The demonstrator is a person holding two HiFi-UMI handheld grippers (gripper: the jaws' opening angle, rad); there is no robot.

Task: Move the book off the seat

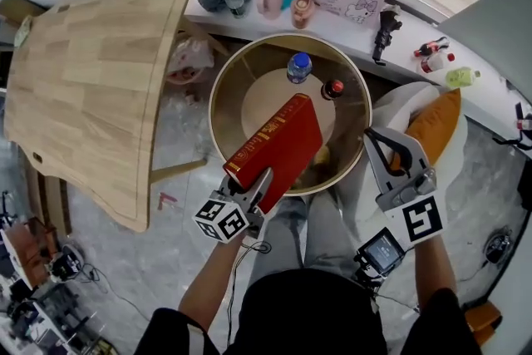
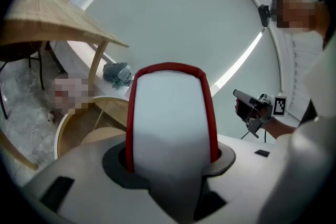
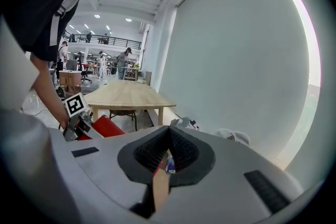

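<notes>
Head view: looking down on a round table [image 1: 218, 87] with a raised rim. Left gripper [image 1: 259, 183] clamped on the near end of a red book [image 1: 278, 147], held slanting over the table's near side and hiding what lies under it. Two bottles [image 1: 299, 66] standing on the far side. Right gripper [image 1: 384, 150] just right of the rim, jaws nearly together and empty, with an orange cushion [image 1: 436, 125] partly hidden behind it.

Left gripper view: book's white page edge and red cover [image 2: 169, 113] filling the gap between the jaws. Only a slice of the round table [image 2: 65, 128] showing at the left.

Right gripper view: jaws closed to a thin slit [image 3: 167, 162], nothing gripped. Round table almost wholly hidden behind them. Left of the slit, a corner of the book [image 3: 107, 126], cut off by the near jaw.
</notes>
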